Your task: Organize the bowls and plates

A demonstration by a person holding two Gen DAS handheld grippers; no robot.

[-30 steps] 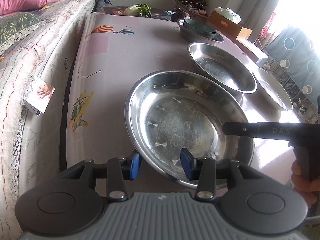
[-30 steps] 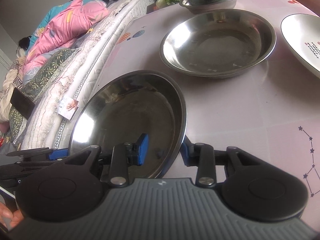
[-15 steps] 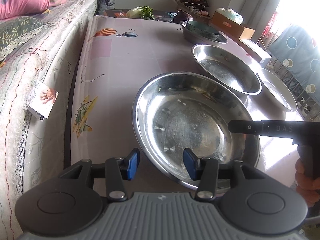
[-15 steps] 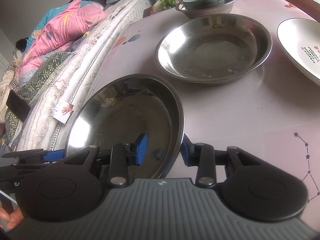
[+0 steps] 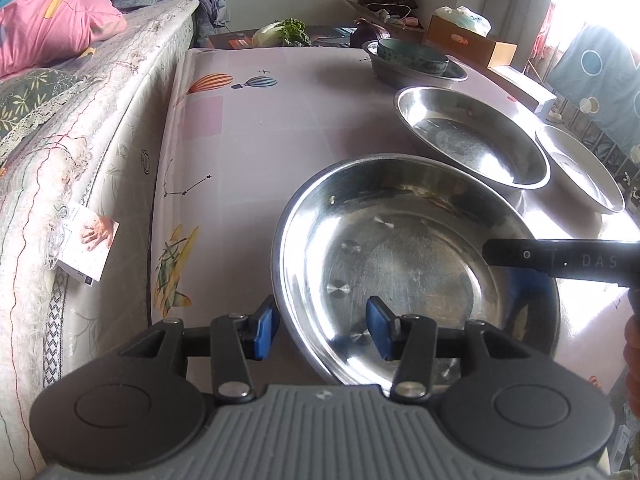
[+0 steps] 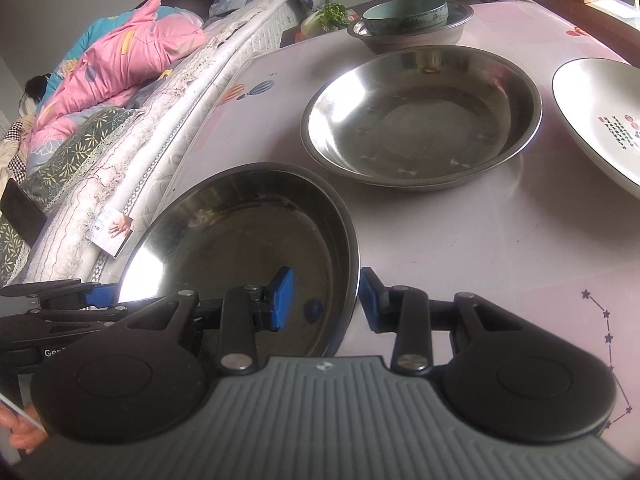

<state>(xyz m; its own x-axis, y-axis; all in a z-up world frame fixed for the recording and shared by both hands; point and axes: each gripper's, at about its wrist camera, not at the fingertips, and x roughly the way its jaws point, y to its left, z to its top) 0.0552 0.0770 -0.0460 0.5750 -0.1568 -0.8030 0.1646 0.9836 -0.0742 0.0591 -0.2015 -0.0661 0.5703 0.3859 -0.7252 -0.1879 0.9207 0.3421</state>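
A wide steel plate point(image 5: 416, 256) lies near the table's front; it also shows in the right wrist view point(image 6: 248, 248). My left gripper point(image 5: 320, 328) straddles its left rim, jaws open, pads apart from the metal. My right gripper point(image 6: 324, 300) straddles its right rim, jaws open too. A second steel plate point(image 5: 472, 140) point(image 6: 420, 116) lies behind it. A white plate point(image 5: 580, 168) point(image 6: 600, 120) lies to the right. A teal bowl point(image 5: 412, 56) point(image 6: 404, 16) sits in a steel bowl point(image 5: 416, 74) point(image 6: 412, 38) at the back.
A mattress point(image 5: 80, 128) runs along the table's left edge, with a pink quilt point(image 6: 120, 60) on it. A cabbage point(image 5: 280, 32) and a cardboard box point(image 5: 468, 40) stand beyond the table's far end. The table point(image 5: 280, 120) has a pink printed cloth.
Both grippers have stayed astride the near plate's rim, still open. Both views have pulled back a little and tilted up, so more of the room behind shows.
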